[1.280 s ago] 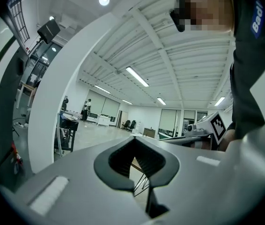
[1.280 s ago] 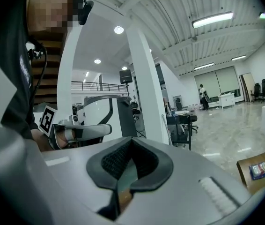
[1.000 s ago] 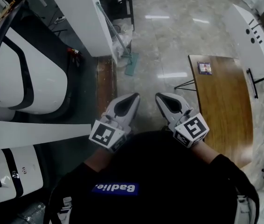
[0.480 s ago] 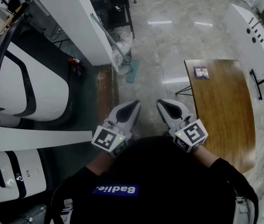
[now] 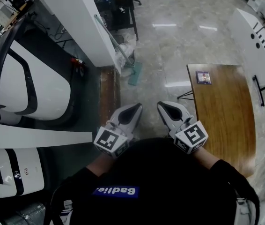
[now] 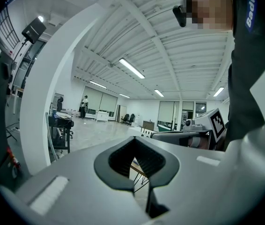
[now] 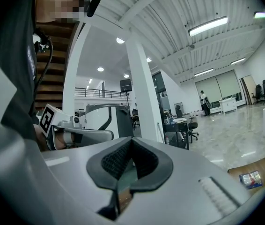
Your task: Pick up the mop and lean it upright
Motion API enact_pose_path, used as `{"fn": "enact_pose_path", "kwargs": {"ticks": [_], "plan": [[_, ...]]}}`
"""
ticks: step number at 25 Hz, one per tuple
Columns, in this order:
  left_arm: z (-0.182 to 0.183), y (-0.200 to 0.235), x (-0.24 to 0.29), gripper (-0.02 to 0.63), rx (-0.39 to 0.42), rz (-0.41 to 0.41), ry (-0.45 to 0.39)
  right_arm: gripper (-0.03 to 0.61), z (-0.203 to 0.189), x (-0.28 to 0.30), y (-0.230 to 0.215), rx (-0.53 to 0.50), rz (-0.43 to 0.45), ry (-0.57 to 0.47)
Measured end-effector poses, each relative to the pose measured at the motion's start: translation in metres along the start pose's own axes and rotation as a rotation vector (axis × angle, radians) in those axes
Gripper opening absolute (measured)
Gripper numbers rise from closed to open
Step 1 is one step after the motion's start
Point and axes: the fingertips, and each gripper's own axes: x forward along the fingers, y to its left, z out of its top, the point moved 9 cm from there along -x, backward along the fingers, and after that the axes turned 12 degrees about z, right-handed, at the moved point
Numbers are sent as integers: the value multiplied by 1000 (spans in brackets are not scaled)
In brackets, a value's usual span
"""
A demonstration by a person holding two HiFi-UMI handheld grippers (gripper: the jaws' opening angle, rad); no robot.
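Observation:
The mop leans against the white pillar point(image 5: 88, 22) in the head view. Its thin handle point(image 5: 114, 41) slants down to a green mop head point(image 5: 135, 74) that rests on the shiny floor. Both grippers are held close to the person's chest, well short of the mop. My left gripper point(image 5: 135, 108) points toward the mop head and is shut with nothing in it. My right gripper point(image 5: 165, 106) sits beside it, also shut and empty. In the left gripper view the left gripper point(image 6: 136, 142) has its pads closed, and the right gripper point(image 7: 131, 142) looks the same in its own view.
A wooden table point(image 5: 221, 121) stands to the right with a small blue box point(image 5: 203, 77) on it. A large white-and-black machine point(image 5: 25, 78) fills the left. A black desk point(image 5: 121, 8) stands behind the pillar, and a white cabinet point(image 5: 259, 36) at the far right.
Both grippers have drifted slightly lower in the head view and stay shut. The mop still leans on the pillar, unmoved.

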Motion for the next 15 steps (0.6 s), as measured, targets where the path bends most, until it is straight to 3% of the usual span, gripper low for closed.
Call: {"fn": "enact_pose_path", "kwargs": {"ticks": [15], "plan": [[-3,5,-12,20,-2,12,4,2,3,13,11,37,24,34]]}}
